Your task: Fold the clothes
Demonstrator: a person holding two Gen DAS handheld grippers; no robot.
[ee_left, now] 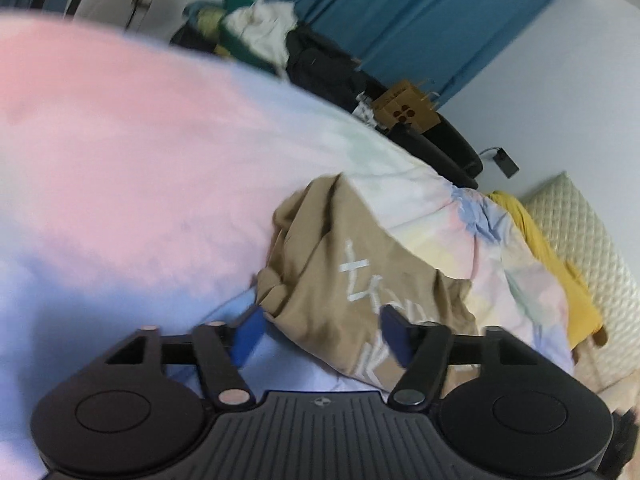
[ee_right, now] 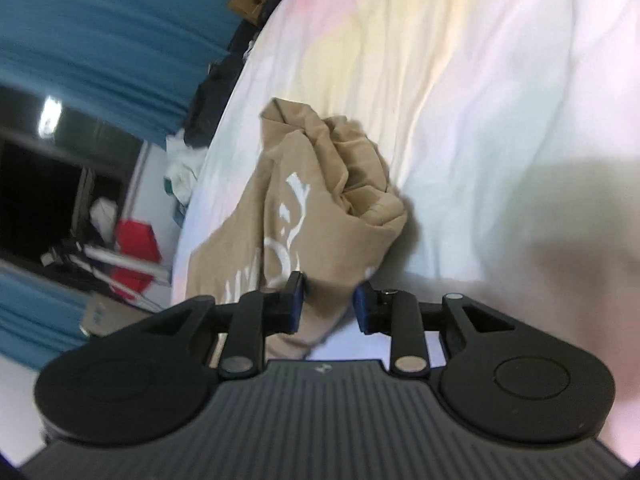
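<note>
One tan shirt (ee_left: 340, 264) with white lettering lies crumpled on the pastel bedsheet (ee_left: 140, 140). The left gripper (ee_left: 322, 334) hangs over its near edge, fingers spread wide, pinching nothing. The right gripper (ee_right: 328, 306) has its two blue pads (ee_right: 297, 300) a little apart with a fold of the shirt (ee_right: 320, 216) between them; whether they press it I cannot tell. Farther off: one cardboard box (ee_left: 404, 108), one blue curtain (ee_left: 420, 12).
</note>
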